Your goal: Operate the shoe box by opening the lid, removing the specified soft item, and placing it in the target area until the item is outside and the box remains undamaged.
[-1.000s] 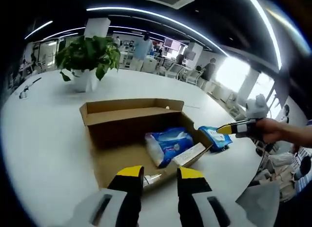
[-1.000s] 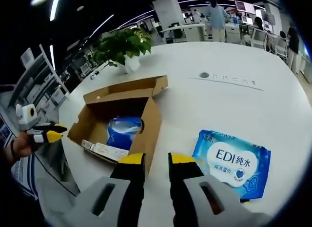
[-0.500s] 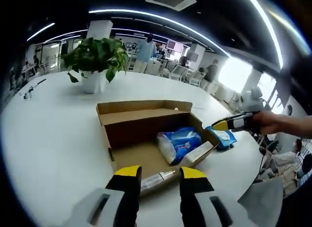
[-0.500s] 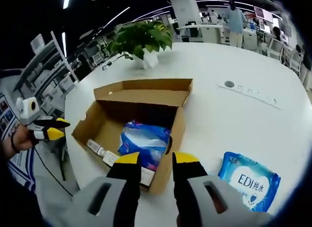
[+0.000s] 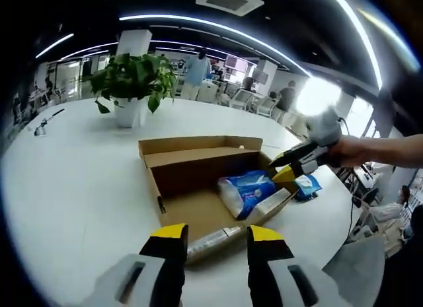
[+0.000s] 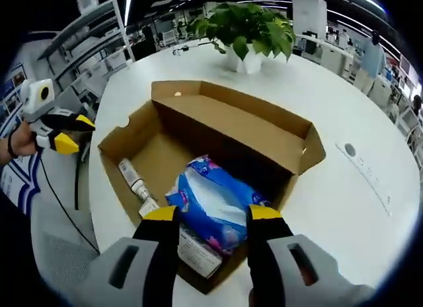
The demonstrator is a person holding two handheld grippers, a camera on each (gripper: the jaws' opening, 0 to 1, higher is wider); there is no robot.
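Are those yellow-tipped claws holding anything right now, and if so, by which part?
Nothing is held. The right tool hangs open over the blue soft pack in the open shoe box; the left tool is open too, near the box's edge.

A broad, glossy white table with a curved edge (image 5: 66, 188) carries everything; an open brown cardboard shoe box (image 6: 225, 119) sits directly on it, lid folded back; a leafy green plant in a white pot (image 5: 132, 109) stands well beyond the box; a blue wet-wipe packet (image 5: 308, 185) lies just beside the box's right end in the left gripper view; a small round grey disc (image 6: 349, 150) is set into the tabletop.
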